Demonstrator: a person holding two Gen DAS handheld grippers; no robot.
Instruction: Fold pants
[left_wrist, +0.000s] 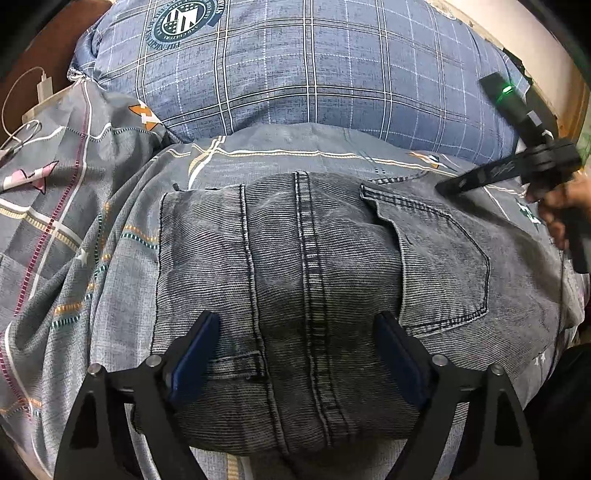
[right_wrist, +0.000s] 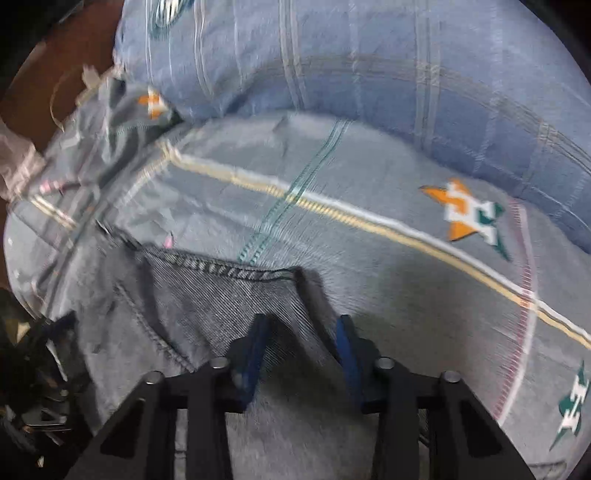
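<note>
- Your left gripper (left_wrist: 295, 354) has its fingers wide apart, gripping nothing; the grey jeans (left_wrist: 317, 266) lie folded right between and ahead of them, centre seam running straight out from the gap.
- The back pocket (left_wrist: 439, 258) sits just beyond your right-hand finger there.
- Your right gripper (right_wrist: 301, 343) is also spread, its fingers straddling the jeans' far corner (right_wrist: 295, 275).
- Beyond both fingertips lie the patterned bedsheet (right_wrist: 388, 258) and a blue plaid pillow (left_wrist: 314, 66).
</note>
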